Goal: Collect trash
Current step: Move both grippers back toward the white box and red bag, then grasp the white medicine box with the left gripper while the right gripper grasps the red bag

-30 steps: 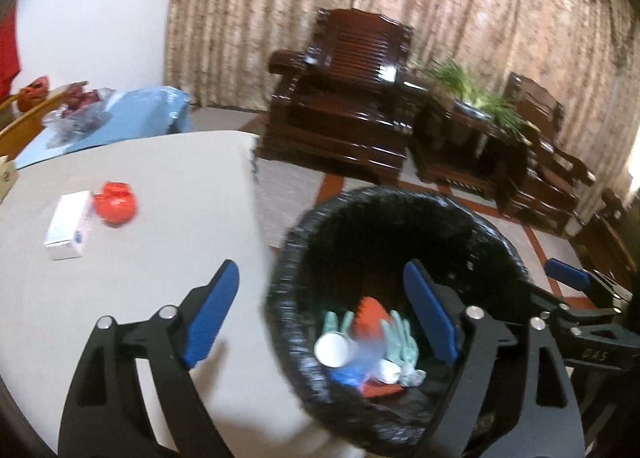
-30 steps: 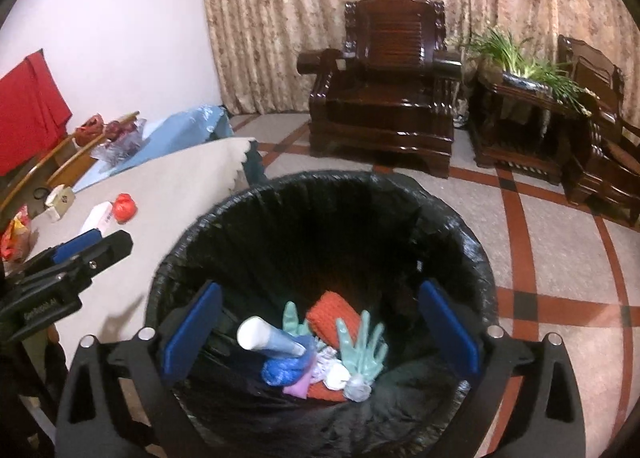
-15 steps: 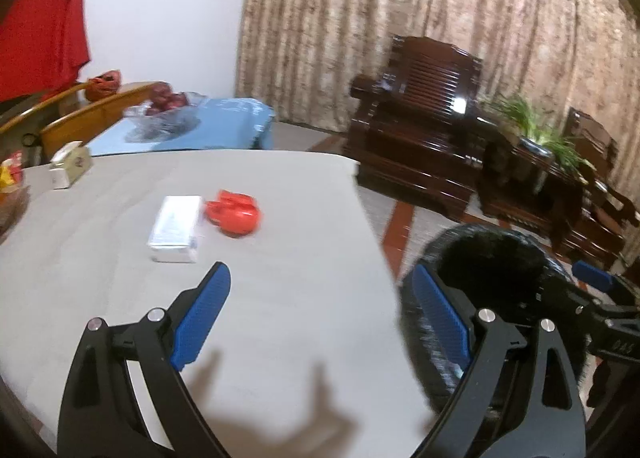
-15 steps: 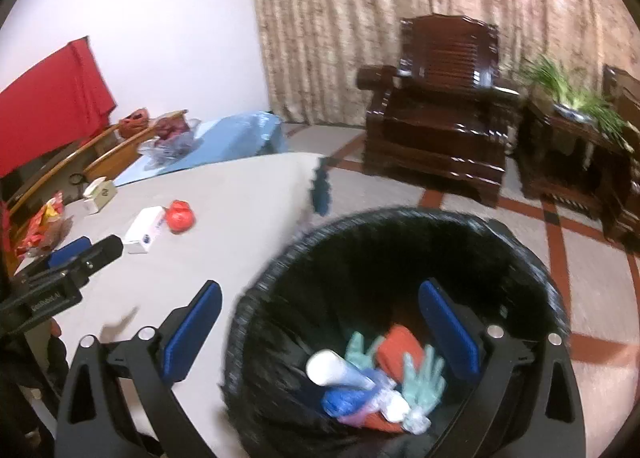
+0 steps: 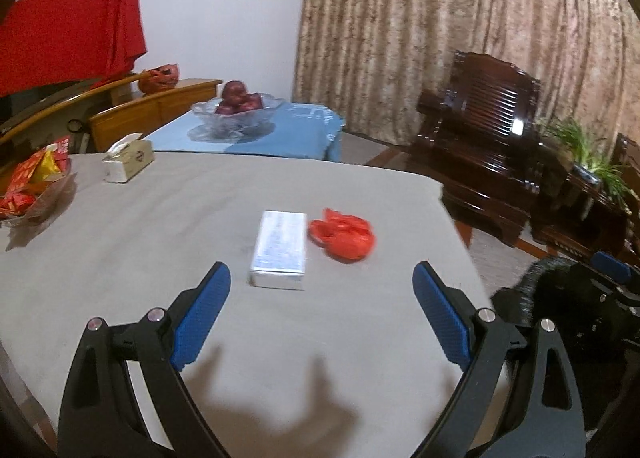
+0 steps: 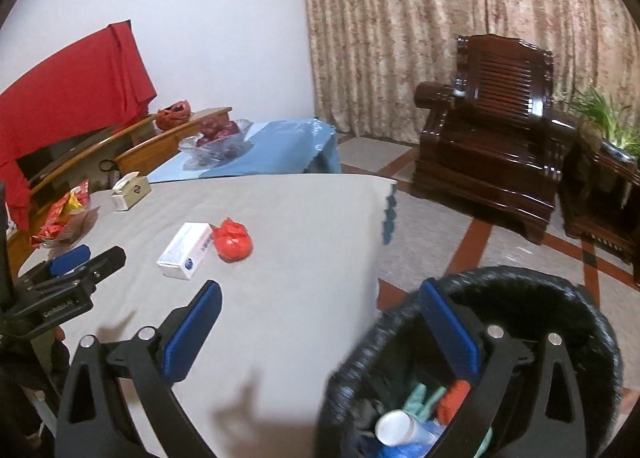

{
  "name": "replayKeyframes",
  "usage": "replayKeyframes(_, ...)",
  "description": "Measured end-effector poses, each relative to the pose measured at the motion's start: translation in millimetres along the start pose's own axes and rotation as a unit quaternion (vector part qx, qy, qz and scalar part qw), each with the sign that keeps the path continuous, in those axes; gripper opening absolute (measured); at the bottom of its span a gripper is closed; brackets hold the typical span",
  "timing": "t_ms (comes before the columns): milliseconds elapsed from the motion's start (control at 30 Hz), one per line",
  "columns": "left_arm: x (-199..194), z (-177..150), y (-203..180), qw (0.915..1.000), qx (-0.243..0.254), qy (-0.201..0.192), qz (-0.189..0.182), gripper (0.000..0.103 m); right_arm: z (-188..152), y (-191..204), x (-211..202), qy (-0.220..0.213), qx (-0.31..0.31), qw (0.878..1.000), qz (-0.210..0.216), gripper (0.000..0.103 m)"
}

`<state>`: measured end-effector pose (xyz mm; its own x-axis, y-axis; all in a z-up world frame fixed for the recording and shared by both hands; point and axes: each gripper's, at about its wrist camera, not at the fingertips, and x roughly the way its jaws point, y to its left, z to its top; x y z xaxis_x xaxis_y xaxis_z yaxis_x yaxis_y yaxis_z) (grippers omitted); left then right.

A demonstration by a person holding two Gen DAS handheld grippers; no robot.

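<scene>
L gripper (image 5: 320,298), jaws apart & empty, sat nearer the white carton (image 5: 281,250), just ahead on the bench (image 5: 120,258), long axis running fwd, red crumpled bag (image 5: 344,238) touching its R side; R gripper (image 6: 320,318), jaws apart, straddled the bin rim (image 6: 520,278).

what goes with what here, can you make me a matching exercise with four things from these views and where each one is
Things:
1. white box
2. red bag
3. tissue box
4. paper cup

Places:
A. inside the black-lined bin
B. far left part of the grey table
C. on the table, just right of the white box
D. on the table, straight ahead of the open left gripper

Pairs: 1-D, 2-C, 3-B, 4-A
</scene>
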<state>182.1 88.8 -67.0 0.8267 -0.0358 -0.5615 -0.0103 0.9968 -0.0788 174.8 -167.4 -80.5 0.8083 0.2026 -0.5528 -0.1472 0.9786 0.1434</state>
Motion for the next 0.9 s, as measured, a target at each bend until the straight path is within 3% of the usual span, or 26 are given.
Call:
replayKeyframes(367,68,-1,34,0.9987,-0.011,0.038,0.031,0.09,8,26,71,0.024,-0.004,1.0,0.009,0.097)
replayKeyframes(900,157,-8,42,0.9937,-0.023,0.105,0.03,0.09,12,32,143,0.056,-0.012,0.998,0.006,0.097)
